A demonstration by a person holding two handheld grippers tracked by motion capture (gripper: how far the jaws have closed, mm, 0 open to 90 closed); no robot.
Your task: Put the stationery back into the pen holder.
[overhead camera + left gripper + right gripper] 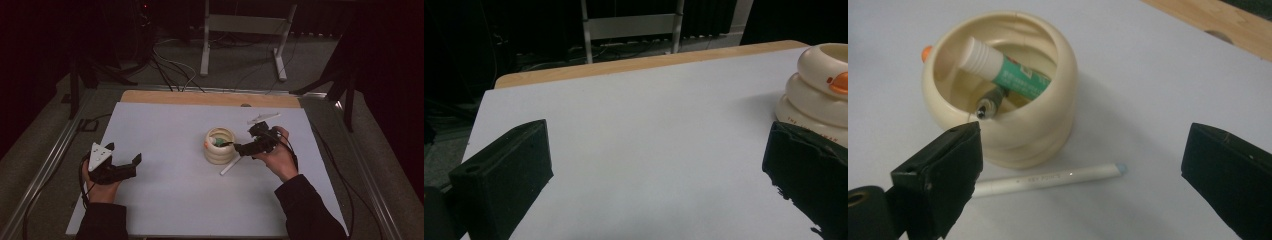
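A cream ribbed cup (220, 146) (1013, 130) (819, 95) stands mid-table on the white mat. Inside it lean a white-capped green tube (1008, 70) and a dark pen (990, 102). A white pen (1048, 179) (230, 167) lies flat on the mat against the cup's base. My right gripper (243, 146) (1083, 165) hovers open just right of the cup, above that pen, with nothing between its jaws. My left gripper (125, 157) (659, 170) rests open at the table's left, far from the cup, empty.
A wooden strip (210, 98) edges the mat's far side. A white pen-like stick (263, 118) lies at the back right. An orange spot (839, 82) marks the cup's side. A metal frame (245, 30) and cables (170, 65) stand on the floor beyond.
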